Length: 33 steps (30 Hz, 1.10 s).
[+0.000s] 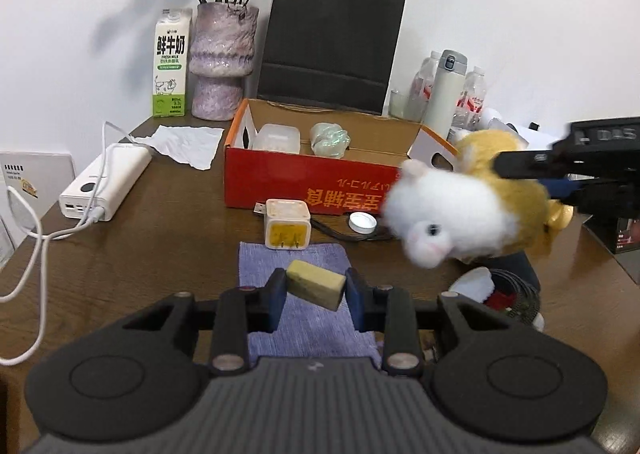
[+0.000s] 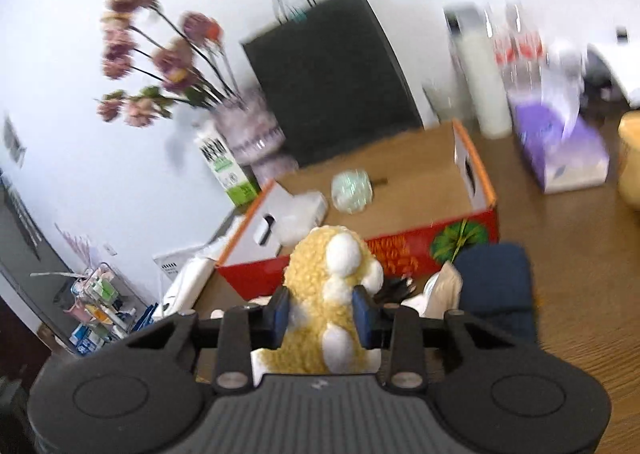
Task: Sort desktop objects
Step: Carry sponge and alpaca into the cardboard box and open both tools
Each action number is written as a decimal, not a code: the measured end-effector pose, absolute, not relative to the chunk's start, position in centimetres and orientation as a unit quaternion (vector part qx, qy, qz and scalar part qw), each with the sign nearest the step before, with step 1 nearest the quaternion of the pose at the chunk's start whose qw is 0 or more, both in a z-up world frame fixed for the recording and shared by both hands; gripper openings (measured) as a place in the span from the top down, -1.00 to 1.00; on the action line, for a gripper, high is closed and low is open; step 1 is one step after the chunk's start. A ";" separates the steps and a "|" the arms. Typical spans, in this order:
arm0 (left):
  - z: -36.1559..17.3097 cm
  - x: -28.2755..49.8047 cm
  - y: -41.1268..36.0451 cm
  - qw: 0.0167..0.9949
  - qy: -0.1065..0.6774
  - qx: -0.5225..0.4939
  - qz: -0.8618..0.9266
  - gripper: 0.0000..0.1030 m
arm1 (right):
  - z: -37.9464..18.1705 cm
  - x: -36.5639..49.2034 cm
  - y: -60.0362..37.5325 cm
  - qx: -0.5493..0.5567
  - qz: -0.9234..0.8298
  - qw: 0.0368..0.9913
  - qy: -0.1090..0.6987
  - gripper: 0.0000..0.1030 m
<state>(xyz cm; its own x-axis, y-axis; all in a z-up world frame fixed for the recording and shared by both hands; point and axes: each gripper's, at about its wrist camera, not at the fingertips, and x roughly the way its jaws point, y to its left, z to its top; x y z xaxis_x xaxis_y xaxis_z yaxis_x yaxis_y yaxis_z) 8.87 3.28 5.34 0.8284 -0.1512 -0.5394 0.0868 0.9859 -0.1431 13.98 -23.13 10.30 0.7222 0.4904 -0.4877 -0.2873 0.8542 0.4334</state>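
Note:
My left gripper is shut on a small yellow eraser block, held tilted above a purple cloth. My right gripper is shut on a yellow-and-white plush toy, lifted off the table. From the left wrist view the same plush toy hangs at the right, clamped by the black right gripper. Behind both stands an open red cardboard box, holding a clear plastic case and a pale green ball. The red cardboard box lies straight ahead of the right gripper.
A white plug adapter and a white cap lie before the box. A power bank with cable, a tissue, a milk carton, a vase, a black paper bag, bottles and a flask crowd the brown table.

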 end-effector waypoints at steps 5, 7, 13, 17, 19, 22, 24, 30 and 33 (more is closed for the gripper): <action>6.2 6.1 2.5 0.956 0.279 -0.054 -0.073 0.38 | 10.7 9.5 -25.3 0.156 0.218 0.917 0.296 0.37; 6.2 5.0 2.1 0.956 0.278 -0.052 -0.073 0.38 | 10.1 8.0 -26.4 0.157 0.212 0.916 0.303 0.37; 6.2 2.2 0.8 0.952 0.287 -0.044 -0.093 0.38 | 8.2 3.6 -29.1 0.171 0.203 0.907 0.327 0.38; 6.0 0.9 -0.7 0.951 0.286 -0.027 -0.112 0.38 | 6.9 1.6 -30.2 0.163 0.178 0.910 0.337 0.37; 5.7 0.7 -1.2 0.948 0.293 -0.025 -0.120 0.38 | 6.3 1.1 -30.5 0.170 0.179 0.907 0.341 0.37; 5.7 0.5 -1.1 0.948 0.289 -0.031 -0.126 0.38 | 6.5 0.8 -30.7 0.168 0.185 0.909 0.334 0.37; 5.8 0.8 -0.8 0.951 0.283 -0.034 -0.122 0.38 | 7.0 1.0 -30.7 0.166 0.188 0.912 0.324 0.37; 6.4 3.3 0.2 0.953 0.281 -0.044 -0.109 0.38 | 7.7 3.4 -31.1 0.181 0.191 0.913 0.311 0.37; 8.1 5.7 0.9 0.961 0.256 -0.037 -0.099 0.38 | 9.5 5.9 -31.2 0.186 0.198 0.916 0.294 0.37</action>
